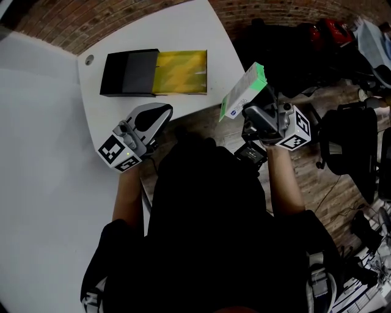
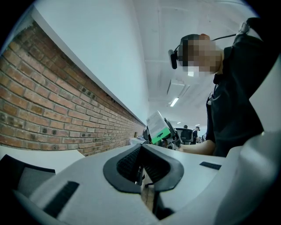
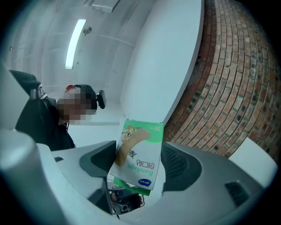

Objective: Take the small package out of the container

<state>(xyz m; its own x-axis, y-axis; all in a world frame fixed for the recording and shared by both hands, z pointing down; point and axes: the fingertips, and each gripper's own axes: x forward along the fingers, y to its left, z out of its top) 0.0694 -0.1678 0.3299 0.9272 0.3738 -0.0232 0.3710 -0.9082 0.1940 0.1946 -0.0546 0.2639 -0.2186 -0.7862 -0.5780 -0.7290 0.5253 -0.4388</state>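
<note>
The small package [image 1: 243,92], a green-and-white bandage box, is held tilted in the air past the white table's [image 1: 183,24] right edge. My right gripper [image 1: 252,110] is shut on it. In the right gripper view the box [image 3: 137,147] stands between both pads, and my right gripper [image 3: 138,161] points upward. The container [image 1: 129,73], a black box with its yellow drawer [image 1: 181,71] pulled out, lies on the table. My left gripper [image 1: 159,115] hovers at the table's near edge, shut and holding nothing. Its pads meet in the left gripper view [image 2: 140,161], where the package [image 2: 157,127] shows in the distance.
A brick wall [image 1: 91,18] runs behind the table. Black office chairs [image 1: 351,140] and clutter stand on the wooden floor [image 1: 333,202] to the right. My dark-clothed body [image 1: 208,232] fills the lower middle of the head view.
</note>
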